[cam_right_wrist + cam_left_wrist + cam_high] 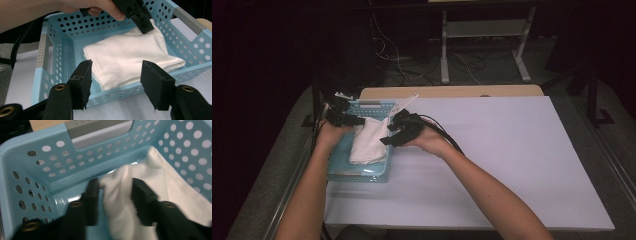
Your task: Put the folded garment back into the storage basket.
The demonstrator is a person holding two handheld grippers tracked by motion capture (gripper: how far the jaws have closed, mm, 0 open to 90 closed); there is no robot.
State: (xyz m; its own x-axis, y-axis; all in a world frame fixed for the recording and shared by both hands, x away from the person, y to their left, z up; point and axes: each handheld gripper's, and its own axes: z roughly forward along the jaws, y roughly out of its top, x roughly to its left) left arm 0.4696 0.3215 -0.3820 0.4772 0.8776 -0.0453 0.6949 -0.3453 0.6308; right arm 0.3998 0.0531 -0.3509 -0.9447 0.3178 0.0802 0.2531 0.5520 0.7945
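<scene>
- The folded white cotton cloth (127, 58) lies in the perforated light-blue plastic basket (53, 62) at my worktop's far left corner.
- It looks soft and light; I'd pinch a folded edge.
- My left tool (113, 188) stands part-open astride a fold; my right tool (115, 83) gapes empty.

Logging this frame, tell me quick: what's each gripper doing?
Left gripper: open, cloth between its jaws inside the basket.
Right gripper: open, empty, outside the basket.

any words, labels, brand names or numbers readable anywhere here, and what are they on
None can be read: the blue basket, its grey handles, the white folded cloth and the white table bear no print, and neither do the left gripper or the right gripper.
</scene>
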